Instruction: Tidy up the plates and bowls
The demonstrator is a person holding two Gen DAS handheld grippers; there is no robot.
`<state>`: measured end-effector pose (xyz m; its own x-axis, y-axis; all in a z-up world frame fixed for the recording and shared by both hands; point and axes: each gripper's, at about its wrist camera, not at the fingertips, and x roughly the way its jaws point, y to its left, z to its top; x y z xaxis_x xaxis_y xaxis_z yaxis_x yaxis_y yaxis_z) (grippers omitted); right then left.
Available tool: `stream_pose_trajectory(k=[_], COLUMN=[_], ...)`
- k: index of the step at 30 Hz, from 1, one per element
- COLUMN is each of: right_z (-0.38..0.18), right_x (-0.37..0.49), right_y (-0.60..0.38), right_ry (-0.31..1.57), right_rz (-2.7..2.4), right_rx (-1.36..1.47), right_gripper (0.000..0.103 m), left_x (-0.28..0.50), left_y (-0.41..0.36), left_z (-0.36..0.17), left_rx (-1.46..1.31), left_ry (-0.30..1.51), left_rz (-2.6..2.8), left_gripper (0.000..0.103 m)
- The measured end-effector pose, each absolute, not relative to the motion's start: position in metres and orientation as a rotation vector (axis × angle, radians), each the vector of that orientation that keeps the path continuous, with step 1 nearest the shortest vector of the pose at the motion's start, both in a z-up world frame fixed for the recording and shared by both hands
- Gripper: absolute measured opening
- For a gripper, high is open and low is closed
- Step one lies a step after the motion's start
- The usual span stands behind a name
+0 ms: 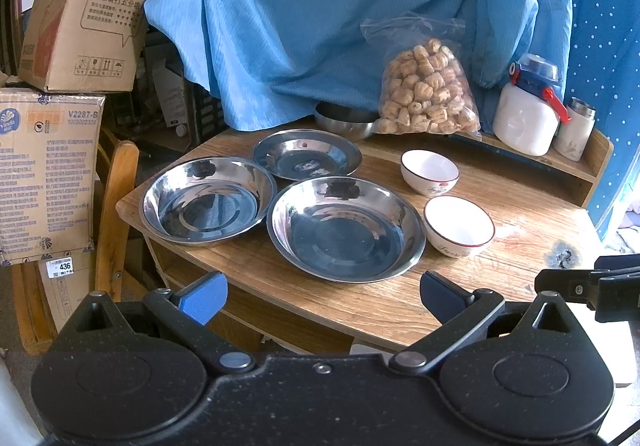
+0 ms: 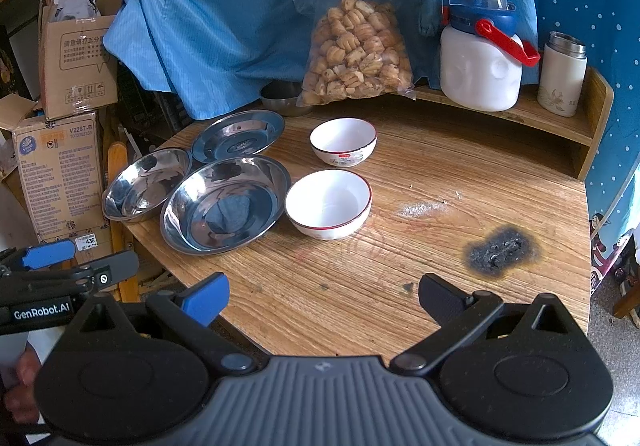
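Plates [image 1: 346, 228] and bowls [image 1: 459, 226] upright, mouths up, unstacked on table [image 1: 520, 286]

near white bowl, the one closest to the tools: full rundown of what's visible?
The near white bowl looks like glazed ceramic: white inside and out, a thin red line round the rim, dark script print low on its outer wall, seen in the left wrist view. It is empty and stands upright on the wooden table. The big steel plate lies close on its left; contact cannot be told. The second white bowl stands apart behind it. Neither tool touches it.
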<state>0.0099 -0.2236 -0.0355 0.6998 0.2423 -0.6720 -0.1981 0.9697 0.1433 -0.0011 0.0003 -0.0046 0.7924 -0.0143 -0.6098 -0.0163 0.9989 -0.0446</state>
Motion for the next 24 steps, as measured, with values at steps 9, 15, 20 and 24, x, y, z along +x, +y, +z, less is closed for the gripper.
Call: stream_pose_trajectory(k=[9,15,20,24], right_z=[-0.0355,-0.0355,-0.0356,-0.0357], right_x=[0.0104,0.0109,0.0115,0.0117], right_y=[-0.2233,-0.2234,-0.2234,-0.2234], right_ry=[0.758,0.758,0.759,0.759], right_rz=[0.246,0.245,0.245,0.245], right_rx=[0.062,0.062,0.062,0.062], right_gripper=[0.103,0.103,0.103,0.103], left_x=[-0.0006,0.0001,0.003,0.0029], left_y=[0.0004,0.0003,0.0,0.0002], left_z=[-0.0047,-0.006,-0.0089,-0.0082], left_rx=[-0.048,-0.049,-0.049,-0.049], left_ry=[0.658,0.661,0.665,0.665], left_rz=[0.001,0.002,0.003,0.002], left_gripper=[0.102,0.102,0.102,0.102])
